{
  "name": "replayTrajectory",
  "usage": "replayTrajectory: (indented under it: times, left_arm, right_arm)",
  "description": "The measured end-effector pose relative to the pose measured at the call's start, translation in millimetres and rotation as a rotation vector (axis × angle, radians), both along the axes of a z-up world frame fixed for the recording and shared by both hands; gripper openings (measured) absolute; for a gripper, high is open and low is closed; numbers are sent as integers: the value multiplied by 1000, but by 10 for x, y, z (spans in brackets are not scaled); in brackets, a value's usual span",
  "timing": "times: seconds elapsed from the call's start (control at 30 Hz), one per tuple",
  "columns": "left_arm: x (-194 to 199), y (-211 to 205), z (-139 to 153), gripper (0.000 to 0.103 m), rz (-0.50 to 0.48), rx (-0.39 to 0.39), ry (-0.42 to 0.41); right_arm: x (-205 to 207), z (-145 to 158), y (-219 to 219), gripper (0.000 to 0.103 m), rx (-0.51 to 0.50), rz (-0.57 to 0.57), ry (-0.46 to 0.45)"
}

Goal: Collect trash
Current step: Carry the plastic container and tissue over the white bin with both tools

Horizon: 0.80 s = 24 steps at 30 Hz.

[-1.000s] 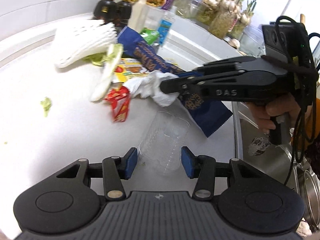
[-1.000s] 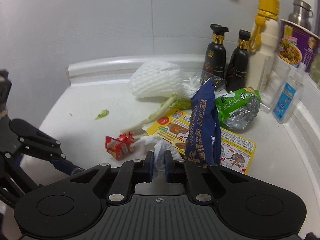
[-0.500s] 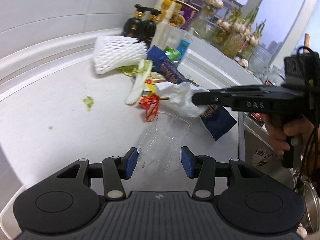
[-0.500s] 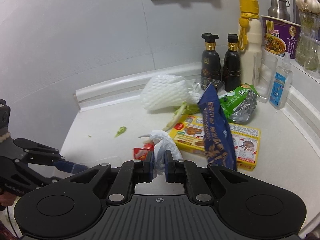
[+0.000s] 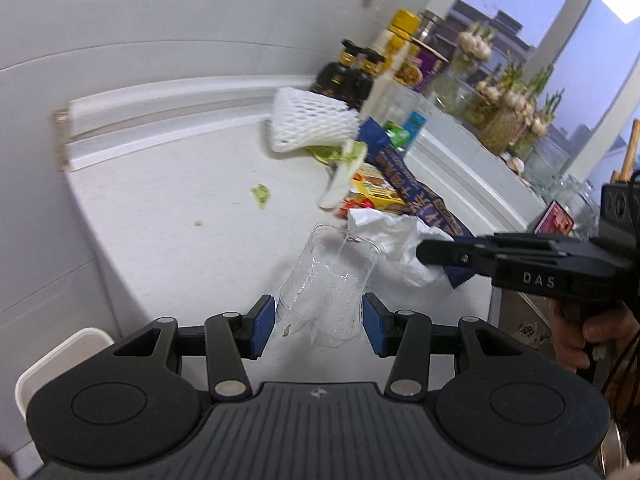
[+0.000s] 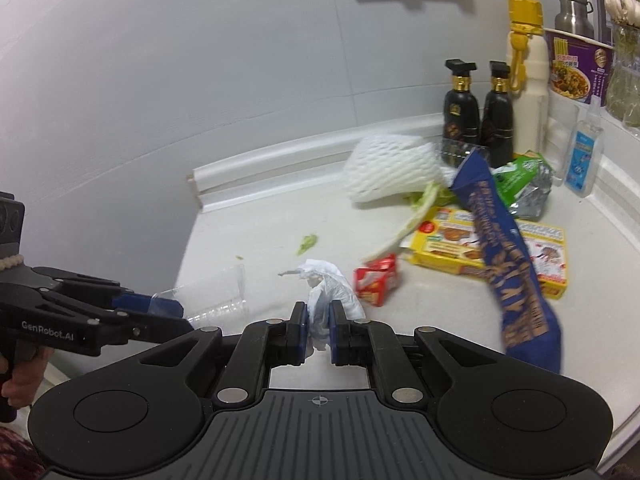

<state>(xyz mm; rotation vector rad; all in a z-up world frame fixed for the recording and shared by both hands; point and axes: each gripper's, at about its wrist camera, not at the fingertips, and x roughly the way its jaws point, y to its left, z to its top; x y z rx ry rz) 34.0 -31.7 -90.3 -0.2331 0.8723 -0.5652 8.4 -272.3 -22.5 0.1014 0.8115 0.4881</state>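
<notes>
My left gripper (image 5: pixel 319 322) is shut on a clear plastic cup (image 5: pixel 328 276), its blue pads pressing the cup's sides above the white counter (image 5: pixel 168 216). My right gripper (image 6: pixel 319 328) is shut on a crumpled white tissue (image 6: pixel 332 286), lifted off the counter. In the left wrist view the right gripper (image 5: pixel 424 256) comes in from the right with the tissue (image 5: pixel 392 236). The right wrist view shows the left gripper (image 6: pixel 160 308) low on the left with the cup (image 6: pixel 216 296). Trash left on the counter: a white foam net (image 6: pixel 392 168), blue snack bag (image 6: pixel 508 248), yellow box (image 6: pixel 544 244), red wrapper (image 6: pixel 376 280), green foil bag (image 6: pixel 524 184), cabbage leaf (image 6: pixel 416 216).
Two dark sauce bottles (image 6: pixel 480 112), a cream bottle with a yellow cap (image 6: pixel 524 64), a noodle cup (image 6: pixel 576 64) and a sanitizer bottle (image 6: pixel 584 152) line the back wall. A white container (image 5: pixel 60 364) sits below the counter's left edge. A green scrap (image 6: pixel 307 243) lies on the counter.
Both grippers have drawn back and up from the trash pile, the left carrying the clear cup and the right the tissue. The pile now lies farther off.
</notes>
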Motion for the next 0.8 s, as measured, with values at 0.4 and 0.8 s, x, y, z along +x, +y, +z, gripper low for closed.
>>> replayTrajectory:
  times: [0.4,0.8]
  left_arm:
    - [-228,616,83,44,173,-35,-11]
    - [-413,1092,-19,44,336,-69,17]
  right_arm:
    - [-156,51,540,9,24,83,26]
    - [-206,119,1192,9,25,254,35]
